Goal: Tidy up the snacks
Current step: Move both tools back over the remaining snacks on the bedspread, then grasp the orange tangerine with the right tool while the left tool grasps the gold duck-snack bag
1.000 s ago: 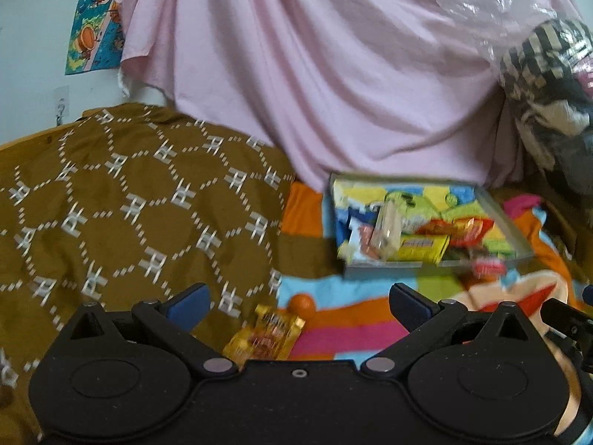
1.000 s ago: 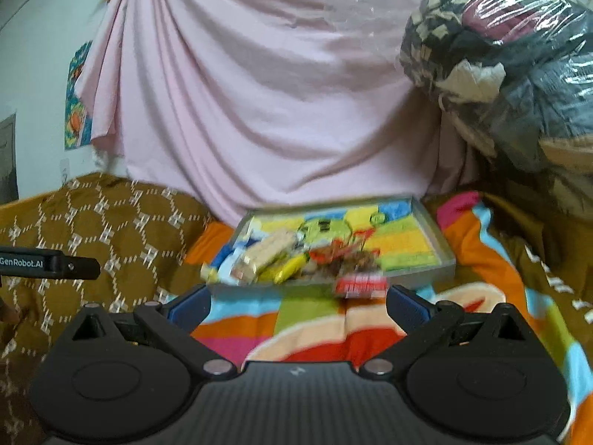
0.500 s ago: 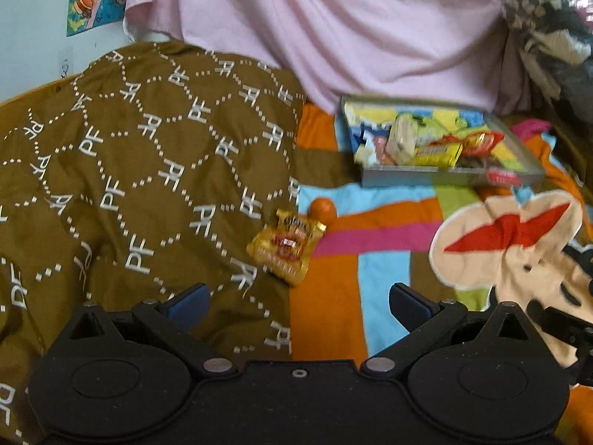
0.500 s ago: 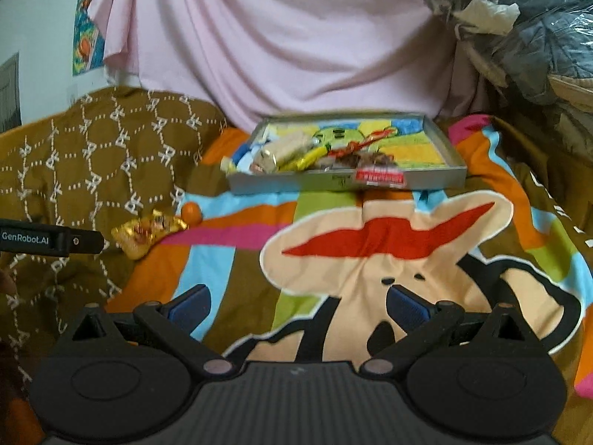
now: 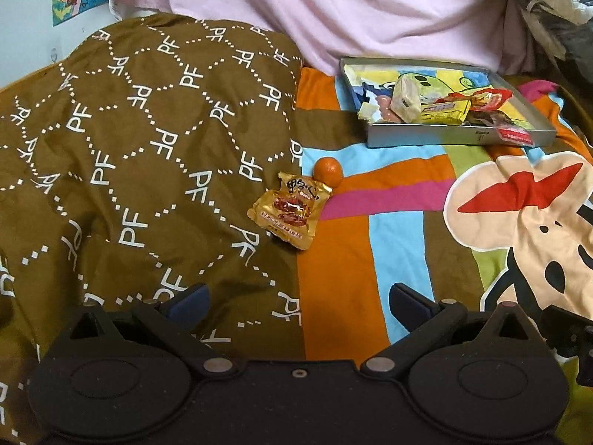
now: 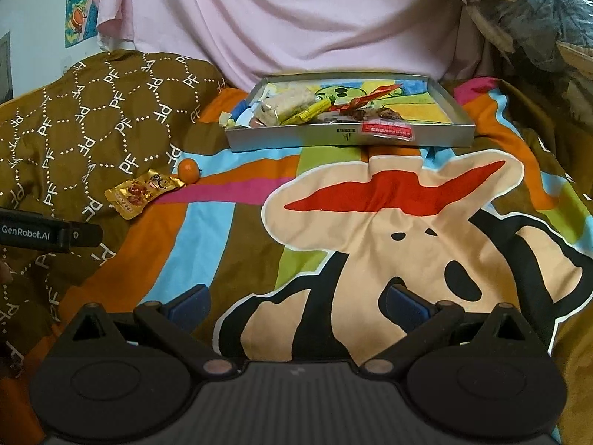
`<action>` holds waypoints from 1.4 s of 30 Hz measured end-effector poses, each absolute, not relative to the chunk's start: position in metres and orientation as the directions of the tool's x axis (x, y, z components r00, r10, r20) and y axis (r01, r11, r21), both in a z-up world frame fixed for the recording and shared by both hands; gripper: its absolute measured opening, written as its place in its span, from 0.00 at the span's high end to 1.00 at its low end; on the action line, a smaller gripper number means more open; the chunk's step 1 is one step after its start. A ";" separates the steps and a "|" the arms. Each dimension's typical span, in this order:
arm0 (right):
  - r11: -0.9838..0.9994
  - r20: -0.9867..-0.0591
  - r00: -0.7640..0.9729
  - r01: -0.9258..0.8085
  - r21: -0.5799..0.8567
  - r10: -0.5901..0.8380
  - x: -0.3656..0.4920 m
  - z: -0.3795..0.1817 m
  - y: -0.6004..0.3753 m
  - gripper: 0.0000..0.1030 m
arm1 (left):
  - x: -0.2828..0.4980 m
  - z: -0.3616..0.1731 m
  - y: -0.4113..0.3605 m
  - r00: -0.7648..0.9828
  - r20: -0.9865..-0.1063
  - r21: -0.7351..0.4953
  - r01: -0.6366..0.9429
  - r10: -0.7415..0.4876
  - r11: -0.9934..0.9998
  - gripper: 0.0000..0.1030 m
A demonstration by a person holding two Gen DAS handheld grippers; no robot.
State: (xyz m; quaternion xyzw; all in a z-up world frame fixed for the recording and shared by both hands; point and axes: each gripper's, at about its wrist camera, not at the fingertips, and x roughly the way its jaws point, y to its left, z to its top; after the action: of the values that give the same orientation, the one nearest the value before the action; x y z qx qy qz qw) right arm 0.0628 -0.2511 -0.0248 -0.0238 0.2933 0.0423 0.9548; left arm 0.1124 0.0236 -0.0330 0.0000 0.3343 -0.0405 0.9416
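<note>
Both grippers have tipped down and pulled back over the last second, so the bed now fills each view where the pink sheet did before, and the tray has slid toward the top. From the left wrist, the left gripper (image 5: 298,302) hangs with its jaws spread wide and nothing between them; the gold pouch (image 5: 289,209) lies ahead of it and slightly left of centre, half on the brown quilt (image 5: 122,141) and half on the striped blanket (image 5: 370,244), with the orange (image 5: 328,170) touching its far corner. The tray (image 5: 459,135) sits farther ahead and to the right, already piled with snacks, a red packet (image 5: 516,134) draped over its near wall. To take the pouch cleanly, I would come straight forward and low, one jaw on each long edge, pinching near the middle where it is fullest; a grab at the far end risks nudging the orange into a roll. From the right wrist, the right gripper (image 6: 296,306) is likewise wide apart and empty above the cartoon print, the tray (image 6: 348,137) straight ahead and the pouch (image 6: 142,193) and orange (image 6: 189,170) well off to its left, beyond the left gripper's body (image 6: 44,234). So the left one looks the better placed for the pouch, and the right can steady the tray.
</note>
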 end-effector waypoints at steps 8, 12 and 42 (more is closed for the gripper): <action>0.996 -0.567 0.822 -0.085 -0.024 0.057 0.071 -0.026 -0.249 0.00 | 0.124 -0.038 0.029 0.770 -0.633 -0.048 0.065 -0.081 0.997 0.01; 0.997 -0.568 0.821 -0.073 -0.015 0.051 0.077 -0.026 -0.249 0.00 | 0.132 -0.041 0.029 0.773 -0.631 -0.041 0.060 -0.073 0.997 0.01; 0.917 -0.541 0.756 -0.391 0.078 0.368 0.213 -0.006 -0.200 0.09 | 0.213 -0.068 0.016 0.812 -0.561 0.255 0.356 -0.162 0.899 0.01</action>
State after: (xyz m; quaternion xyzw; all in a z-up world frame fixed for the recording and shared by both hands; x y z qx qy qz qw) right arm 0.2129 -0.2002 -0.0061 -0.0201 0.2842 0.2027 0.9369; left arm 0.2133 0.0158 -0.0678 0.1769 0.2739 -0.1384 0.9352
